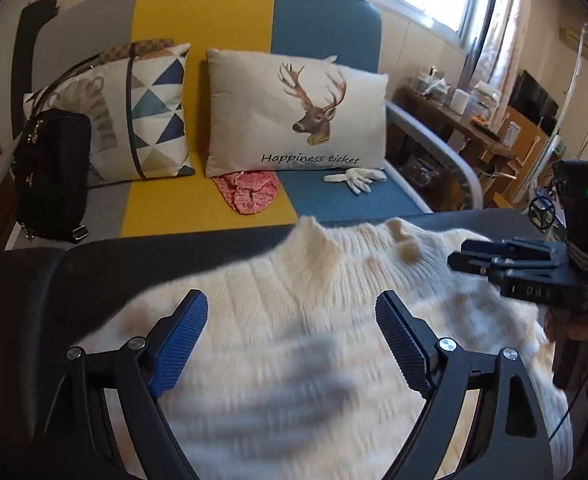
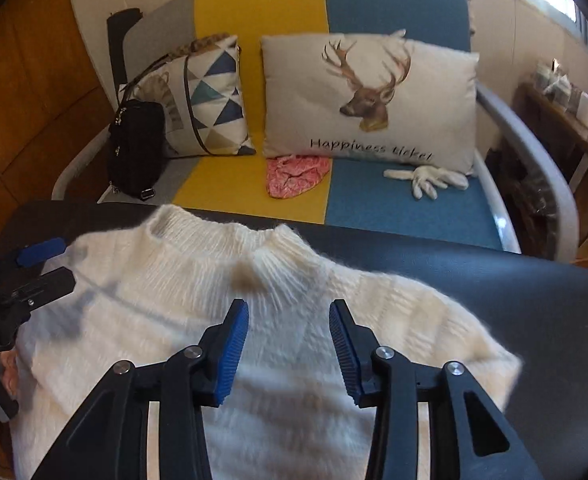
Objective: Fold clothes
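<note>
- Fingers of the left gripper stand wide apart in the left wrist view, blue pads facing each other, with nothing clamped between them.
- Below and between them lies the white sweater, spread flat on a dark table; whether the tips touch the knit cannot be told.
- Its collar points away toward the sofa, just past the fingertips.
- At the right edge the right gripper reaches in over the sweater's shoulder.
- Behind the table sit a deer cushion, a pink cloth and a white glove.
- In the right wrist view the right gripper has its fingers about half open, empty, over the sweater's chest.
- The collar lies just ahead of and left of these fingertips.
- The left gripper comes in at the left edge, above the sweater's other shoulder, with a hand on its grip.
- A black bag rests on the sofa's left end.
</note>
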Available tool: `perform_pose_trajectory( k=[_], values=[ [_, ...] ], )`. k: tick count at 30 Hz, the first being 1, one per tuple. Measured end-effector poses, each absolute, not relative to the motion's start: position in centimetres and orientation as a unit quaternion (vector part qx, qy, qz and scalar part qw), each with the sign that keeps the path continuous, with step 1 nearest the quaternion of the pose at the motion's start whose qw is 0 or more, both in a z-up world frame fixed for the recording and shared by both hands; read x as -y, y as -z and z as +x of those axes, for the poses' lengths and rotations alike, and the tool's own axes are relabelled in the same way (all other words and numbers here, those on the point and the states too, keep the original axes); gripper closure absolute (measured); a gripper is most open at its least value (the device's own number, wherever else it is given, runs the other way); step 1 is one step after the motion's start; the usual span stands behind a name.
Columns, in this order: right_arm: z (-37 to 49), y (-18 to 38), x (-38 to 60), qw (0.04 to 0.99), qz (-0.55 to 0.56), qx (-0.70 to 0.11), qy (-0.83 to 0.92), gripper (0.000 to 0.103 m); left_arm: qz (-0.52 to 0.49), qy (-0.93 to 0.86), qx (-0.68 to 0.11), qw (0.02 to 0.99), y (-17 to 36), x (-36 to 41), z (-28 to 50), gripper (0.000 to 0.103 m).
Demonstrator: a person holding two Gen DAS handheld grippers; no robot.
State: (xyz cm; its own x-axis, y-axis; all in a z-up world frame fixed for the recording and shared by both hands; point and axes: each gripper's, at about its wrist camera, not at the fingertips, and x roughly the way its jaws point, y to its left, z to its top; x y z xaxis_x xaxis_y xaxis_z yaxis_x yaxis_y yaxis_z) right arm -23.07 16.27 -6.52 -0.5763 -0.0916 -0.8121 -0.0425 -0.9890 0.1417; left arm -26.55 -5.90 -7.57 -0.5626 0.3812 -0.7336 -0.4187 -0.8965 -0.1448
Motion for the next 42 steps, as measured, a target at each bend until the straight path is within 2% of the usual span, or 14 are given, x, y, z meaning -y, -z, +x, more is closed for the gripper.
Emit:
perform_pose_trajectory(
  k=[4, 6, 12, 15, 19, 22, 24, 27, 29, 30, 32, 35, 37, 42],
  values=[
    [-24.5, 8.5, -17.0, -0.015, 0.465, 0.049, 0.884, 0.062, -0.485, -0.858, -0.086, 0.143, 11.6, 3.5, -31.6, 0.012],
    [-24.4, 8.2, -16.9, -0.020, 0.468, 0.045, 0.882, 0.062, -0.472, -0.865, -0.099, 0.137, 11.3, 3.4, -31.6, 0.010],
    [-23.1, 6.3, -17.2, -0.012, 0.426, 0.041, 0.904, 0.062, -0.437, -0.884, -0.062, 0.151, 9.0, 3.6, -30.5, 0.010],
    [-24.8, 6.8, -16.7, 0.013, 0.429, 0.050, 0.902, 0.062, -0.449, -0.878, -0.095, 0.138, 9.4, 1.9, -31.4, 0.010],
    [-27.1, 9.1, -15.6, -0.022, 0.460, -0.010, 0.888, 0.058, -0.475, -0.868, -0.079, 0.123, 10.5, 2.1, -32.4, 0.009],
    [-26.7, 8.5, -17.1, -0.036, 0.462, 0.036, 0.885, 0.058, -0.460, -0.877, -0.060, 0.129, 9.8, 2.7, -31.7, 0.009],
    [-25.4, 7.7, -17.0, -0.034, 0.449, 0.034, 0.892, 0.058, -0.449, -0.881, -0.056, 0.140, 9.4, 2.8, -31.4, 0.009],
    [-24.3, 7.7, -16.5, 0.011, 0.440, 0.052, 0.896, 0.059, -0.468, -0.871, -0.079, 0.126, 10.5, 2.0, -32.3, 0.009],
    [-25.0, 9.4, -15.8, -0.017, 0.472, -0.005, 0.882, 0.059, -0.475, -0.868, -0.076, 0.125, 10.6, 1.9, -32.7, 0.008],
    [-24.9, 9.2, -15.8, -0.018, 0.456, -0.002, 0.890, 0.059, -0.474, -0.869, -0.072, 0.125, 10.3, 2.0, -32.6, 0.008],
    [-24.4, 8.6, -16.6, -0.028, 0.463, 0.025, 0.886, 0.060, -0.462, -0.876, -0.053, 0.132, 9.1, 2.9, -31.7, 0.009],
    [-21.7, 7.0, -17.6, -0.032, 0.443, 0.026, 0.895, 0.060, -0.430, -0.891, -0.023, 0.144, 7.2, 4.6, -29.6, 0.009],
    [-20.9, 8.2, -18.9, -0.059, 0.478, 0.015, 0.876, 0.060, -0.409, -0.900, -0.010, 0.147, 6.1, 6.0, -27.6, 0.009],
    [-16.2, 6.9, -22.6, -0.067, 0.445, 0.100, 0.888, 0.061, -0.404, -0.899, 0.024, 0.168, 4.8, 9.8, -21.4, 0.009]
  ],
)
